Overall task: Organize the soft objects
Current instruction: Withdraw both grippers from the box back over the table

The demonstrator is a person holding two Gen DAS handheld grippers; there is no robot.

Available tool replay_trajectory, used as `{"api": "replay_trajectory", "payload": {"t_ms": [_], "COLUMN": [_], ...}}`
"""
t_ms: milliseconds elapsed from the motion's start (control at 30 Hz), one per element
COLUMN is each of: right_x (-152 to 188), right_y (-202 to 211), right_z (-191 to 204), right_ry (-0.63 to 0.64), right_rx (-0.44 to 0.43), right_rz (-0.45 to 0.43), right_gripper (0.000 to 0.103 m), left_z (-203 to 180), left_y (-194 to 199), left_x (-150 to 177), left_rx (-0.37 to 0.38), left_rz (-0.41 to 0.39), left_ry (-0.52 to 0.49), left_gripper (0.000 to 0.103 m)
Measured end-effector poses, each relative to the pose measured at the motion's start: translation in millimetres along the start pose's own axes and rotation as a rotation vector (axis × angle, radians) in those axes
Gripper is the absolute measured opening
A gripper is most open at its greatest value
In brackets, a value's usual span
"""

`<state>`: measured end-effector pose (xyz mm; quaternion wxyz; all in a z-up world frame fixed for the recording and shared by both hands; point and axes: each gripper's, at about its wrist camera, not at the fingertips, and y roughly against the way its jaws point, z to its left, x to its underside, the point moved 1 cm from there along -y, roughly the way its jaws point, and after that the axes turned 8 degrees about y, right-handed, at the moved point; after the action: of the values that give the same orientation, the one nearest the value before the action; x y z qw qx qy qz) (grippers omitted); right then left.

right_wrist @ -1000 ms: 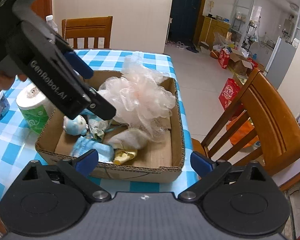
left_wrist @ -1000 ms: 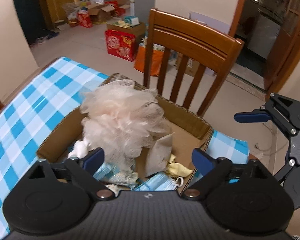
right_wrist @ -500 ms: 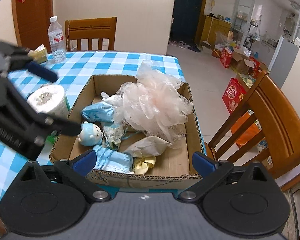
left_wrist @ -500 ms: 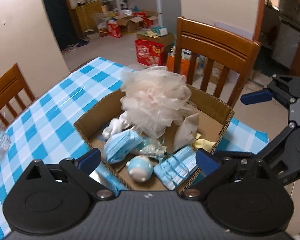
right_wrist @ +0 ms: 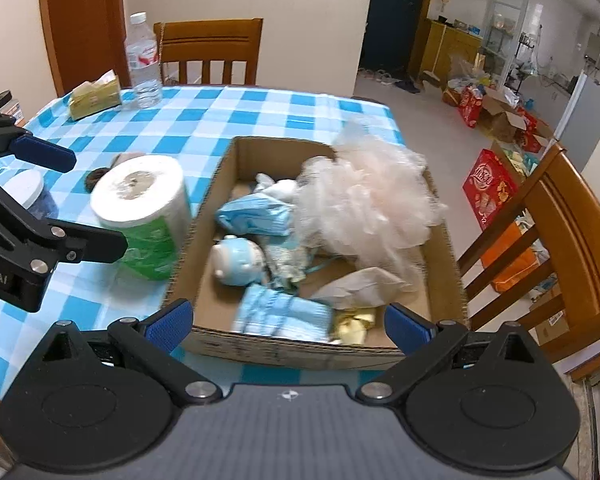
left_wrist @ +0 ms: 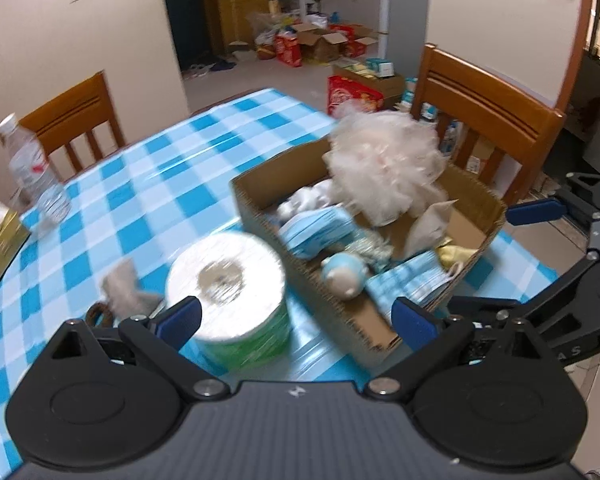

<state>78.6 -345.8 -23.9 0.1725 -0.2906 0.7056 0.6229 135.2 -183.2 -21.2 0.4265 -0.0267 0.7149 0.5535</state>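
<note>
While hovering over the cardboard box (right_wrist: pixel 440 240), right claw (right_wrist: pixel 288 326) spread empty, left claw (left_wrist: pixel 296 318) spread above toilet roll (left_wrist: pixel 228 276).

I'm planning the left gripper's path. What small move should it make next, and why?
Probably ease the left gripper forward around the toilet roll: its fingers are open and empty, and the roll stands on the table outside the cardboard box, right ahead.

Corrugated cardboard box (right_wrist: pixel 260 350), frothy mesh bath pouf (right_wrist: pixel 364 204), glossy checked tablecloth (left_wrist: pixel 148 196), seemingly plastic-wrapped paper roll (left_wrist: pixel 228 288).
</note>
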Motion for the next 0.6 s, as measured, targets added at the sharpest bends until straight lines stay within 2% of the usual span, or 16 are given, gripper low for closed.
{"api": "replay_trajectory", "payload": {"t_ms": [333,600], "right_x": [-23,-51], "right_y": [-2,-8], "right_z": [52,107], "right_ry": [0.000,0.017], "right_rx": [-0.042,-0.050], "right_rz": [0.020,0.041], "right_gripper": [0.103,0.103], "left_z": [50,102], "left_y": [13,33], "left_x": [25,41], "left_rx": [-0.084,-0.111], "left_rz": [0.043,0.028], "left_ry": [0.040,0.056], "left_gripper": [0.101,0.101]}}
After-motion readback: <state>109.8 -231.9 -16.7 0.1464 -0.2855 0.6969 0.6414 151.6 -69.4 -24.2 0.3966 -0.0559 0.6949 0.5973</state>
